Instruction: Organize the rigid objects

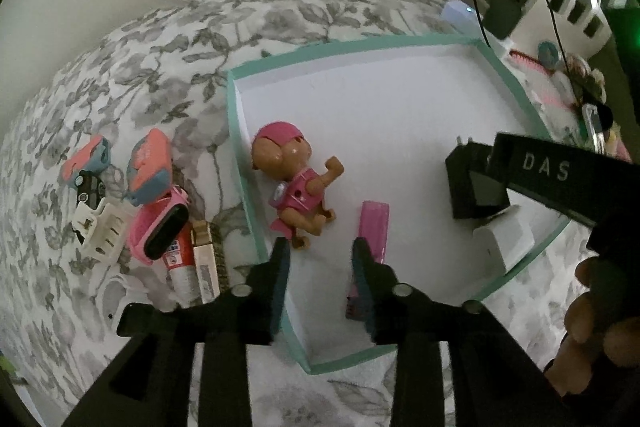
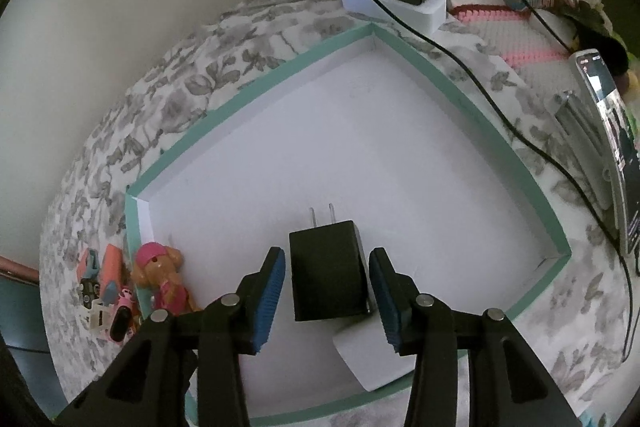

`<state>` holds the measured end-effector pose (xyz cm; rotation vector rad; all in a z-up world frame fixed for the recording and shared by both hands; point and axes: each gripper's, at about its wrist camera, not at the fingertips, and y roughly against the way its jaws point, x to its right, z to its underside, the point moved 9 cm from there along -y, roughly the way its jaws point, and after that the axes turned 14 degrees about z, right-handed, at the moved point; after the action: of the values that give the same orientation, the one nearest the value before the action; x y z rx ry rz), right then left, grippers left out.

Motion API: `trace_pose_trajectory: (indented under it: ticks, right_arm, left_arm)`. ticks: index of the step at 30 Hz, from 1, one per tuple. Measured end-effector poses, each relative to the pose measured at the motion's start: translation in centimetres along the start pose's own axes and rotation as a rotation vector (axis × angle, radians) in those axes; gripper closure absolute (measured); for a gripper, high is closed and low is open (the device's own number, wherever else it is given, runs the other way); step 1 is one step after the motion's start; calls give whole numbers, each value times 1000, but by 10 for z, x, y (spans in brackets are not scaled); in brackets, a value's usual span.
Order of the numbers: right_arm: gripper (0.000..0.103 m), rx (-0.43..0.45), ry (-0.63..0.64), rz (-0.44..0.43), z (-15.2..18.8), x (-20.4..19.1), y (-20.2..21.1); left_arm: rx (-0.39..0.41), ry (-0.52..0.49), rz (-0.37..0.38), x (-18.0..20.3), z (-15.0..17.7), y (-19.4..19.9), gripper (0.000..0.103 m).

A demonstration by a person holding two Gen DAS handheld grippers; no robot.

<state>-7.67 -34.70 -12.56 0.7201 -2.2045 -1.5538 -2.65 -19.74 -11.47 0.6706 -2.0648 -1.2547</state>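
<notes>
The right gripper (image 2: pixel 327 293) was held open around the black plug (image 2: pixel 329 269).
The plug was laid inside the green-edged tray (image 2: pixel 456 95), beside a white block (image 2: pixel 372 355).

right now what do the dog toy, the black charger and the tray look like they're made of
Dog toy: looks like hard moulded plastic, glossy, with shine on the cap and jointed limbs.
Black charger: matte black plastic shell, metal prongs.
Tray: probably cardboard, flat matte white inside, thin folded walls, teal rim.

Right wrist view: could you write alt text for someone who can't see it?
Open tongs flank a black plug adapter lying half on a white block inside a shallow teal-rimmed box on a floral bedspread. A pink toy dog lies at the box's left.
</notes>
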Motion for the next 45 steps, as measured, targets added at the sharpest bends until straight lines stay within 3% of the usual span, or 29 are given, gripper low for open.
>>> trace_pose_trajectory:
  ticks: [5,7,11,15,17,19,21,23,27,30,33,35,42,45]
  right_arm:
    - [54,9,-3,4,-1,2,1]
    - [54,7,1,5,0,1,1]
    - [54,10,29,11,2,-3,1]
    - [54,22,79,13,4,-14,2]
    - [47,40,101,15,4,-19,5]
    - [35,66,123,13,4,-24,10]
    - [32,87,147,2,4,-30,14]
    - [26,103,166,1,4,-35,16]
    - [24,117,185,5,4,-40,17]
    - [15,124,180,6,4,-39,17]
    - [12,130,178,-5,4,-39,18]
    - [0,137,181,-16,4,-42,19]
    - [0,164,214,-70,7,-60,29]
    - [0,182,231,-104,11,-73,38]
  left_arm:
    - [38,41,-2,-12,-7,13,66]
    - [52,78,-6,-20,-9,17,57]
    - [77,173,-32,-45,-9,24,56]
    - [98,242,-59,-67,-8,30,40]
    - [109,273,-62,-75,-8,33,39]
    - [120,300,-70,-83,-8,35,22]
    - [136,327,-90,-91,-7,38,16]
    - [143,354,-113,-100,-5,41,16]
    - [147,394,-130,-110,-2,44,16]
    - [149,425,-106,-116,-2,46,16]
    - [151,457,-92,-122,-1,48,16]
    - [154,472,-89,-125,0,50,16]
    - [223,530,-67,-145,-2,69,15]
    - [263,556,-79,-158,-2,79,3]
